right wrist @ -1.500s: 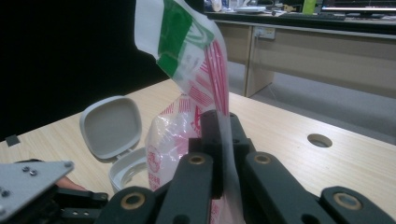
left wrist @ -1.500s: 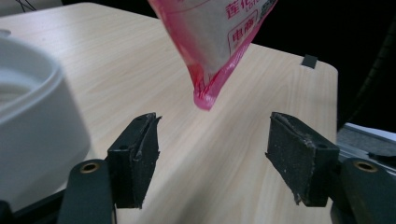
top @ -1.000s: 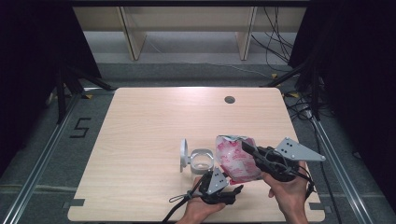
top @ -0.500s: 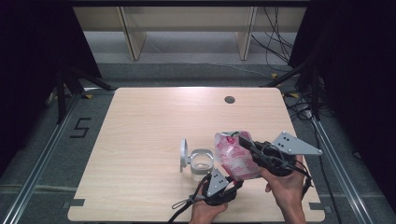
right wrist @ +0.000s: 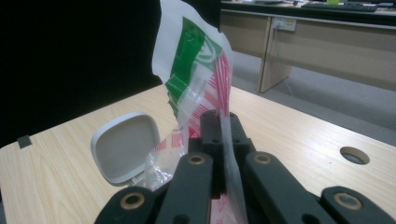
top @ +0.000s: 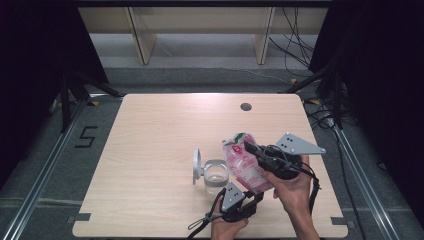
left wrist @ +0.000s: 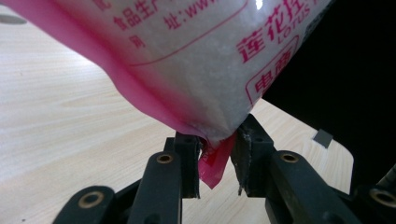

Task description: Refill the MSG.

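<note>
A pink-and-white bag (top: 244, 167) of white granules, green at its top, hangs tilted over the table's front right. My right gripper (top: 248, 148) is shut on the bag's (right wrist: 196, 60) clear upper film; its own view has the jaws (right wrist: 223, 126) pinched on the film. My left gripper (top: 257, 196) comes from below, and its jaws (left wrist: 217, 151) press on both sides of the bag's (left wrist: 187, 56) bottom corner. A clear container (top: 216, 173) stands just left of the bag, with its white lid (top: 196, 165) (right wrist: 123, 147) flipped up.
The light wooden table (top: 150, 150) has a round cable hole (top: 245, 106) (right wrist: 354, 155) near its far edge. Black stands and cables lie on the floor at both sides. Wooden furniture stands beyond the table.
My right gripper has lifted and tipped the bag a little toward the far left. My left gripper has slid right under the bag and closed on its bottom corner.
</note>
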A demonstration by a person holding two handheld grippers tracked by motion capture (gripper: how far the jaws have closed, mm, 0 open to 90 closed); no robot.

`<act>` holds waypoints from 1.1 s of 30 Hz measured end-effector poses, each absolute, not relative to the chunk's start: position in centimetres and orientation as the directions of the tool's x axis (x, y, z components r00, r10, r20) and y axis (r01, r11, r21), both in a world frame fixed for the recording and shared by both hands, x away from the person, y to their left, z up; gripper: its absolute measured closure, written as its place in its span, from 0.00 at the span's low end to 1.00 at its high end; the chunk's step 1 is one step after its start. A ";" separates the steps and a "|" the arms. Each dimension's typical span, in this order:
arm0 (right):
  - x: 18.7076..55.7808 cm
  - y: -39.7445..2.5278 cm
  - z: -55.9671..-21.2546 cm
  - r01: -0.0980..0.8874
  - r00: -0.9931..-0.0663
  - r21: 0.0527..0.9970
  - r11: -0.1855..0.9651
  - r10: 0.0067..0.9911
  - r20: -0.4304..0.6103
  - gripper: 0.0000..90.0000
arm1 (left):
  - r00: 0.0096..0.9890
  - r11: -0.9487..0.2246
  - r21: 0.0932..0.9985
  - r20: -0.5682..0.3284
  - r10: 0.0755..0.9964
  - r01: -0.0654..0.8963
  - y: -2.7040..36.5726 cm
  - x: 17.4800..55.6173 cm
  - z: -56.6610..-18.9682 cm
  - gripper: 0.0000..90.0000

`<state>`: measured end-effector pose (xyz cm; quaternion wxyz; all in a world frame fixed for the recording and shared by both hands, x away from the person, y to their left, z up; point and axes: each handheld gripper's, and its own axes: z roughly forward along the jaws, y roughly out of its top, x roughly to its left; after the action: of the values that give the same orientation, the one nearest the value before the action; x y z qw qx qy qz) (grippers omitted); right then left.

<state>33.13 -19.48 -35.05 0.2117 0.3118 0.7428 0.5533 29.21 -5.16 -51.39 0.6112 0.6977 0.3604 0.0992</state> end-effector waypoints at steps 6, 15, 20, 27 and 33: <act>33.9 -18.3 -35.5 0.241 -0.726 0.946 0.218 0.687 0.027 1.00 | 0.717 -0.017 0.925 -0.283 0.637 0.380 -5.1 29.2 -51.4 0.81; 34.3 -17.1 -35.6 0.241 -0.732 0.941 0.239 0.681 0.014 1.00 | 0.726 0.001 0.931 -0.285 0.625 0.365 -5.3 29.2 -51.3 0.82; 34.5 -16.4 -35.7 0.248 -0.719 0.937 0.246 0.695 0.008 1.00 | 0.726 -0.007 0.937 -0.267 0.634 0.350 -5.4 29.3 -51.3 0.83; 34.8 -15.9 -35.9 0.248 -0.733 0.931 0.269 0.680 -0.002 1.00 | 0.740 0.012 0.939 -0.278 0.612 0.343 -5.7 29.6 -51.4 0.83; 35.0 -15.8 -35.8 0.238 -0.729 0.929 0.282 0.684 -0.021 1.00 | 0.743 0.023 0.939 -0.286 0.605 0.342 -6.0 29.6 -51.2 0.83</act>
<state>35.05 -15.75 -35.82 0.2150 0.2989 0.7714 0.5191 29.62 -5.96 -51.19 0.6280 0.6909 0.3426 0.1048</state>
